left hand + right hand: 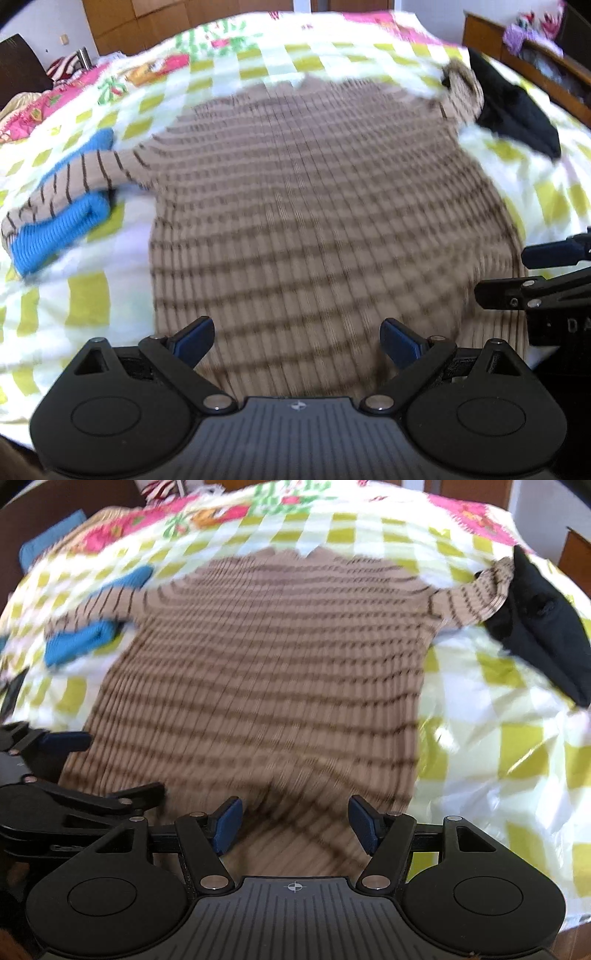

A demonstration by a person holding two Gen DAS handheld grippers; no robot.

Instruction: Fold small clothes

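A tan sweater with thin dark stripes [314, 206] lies spread flat on the bed, hem toward me, and it also fills the right wrist view [266, 672]. Its left sleeve [74, 177] drapes over a blue knit garment [59, 229]. Its right sleeve [476, 594] reaches a black garment [543, 627]. My left gripper [297, 341] is open and empty over the hem. My right gripper [295, 821] is open and empty over the hem, just right of the left one. Each gripper shows at the edge of the other's view.
The bed has a yellow-and-white checked cover [509, 716] with pink floral print at the far end [373, 18]. Wooden furniture [491, 37] stands at the right, wooden cabinets [122, 22] at the back. The blue garment [81, 642] and black garment [517, 110] flank the sweater.
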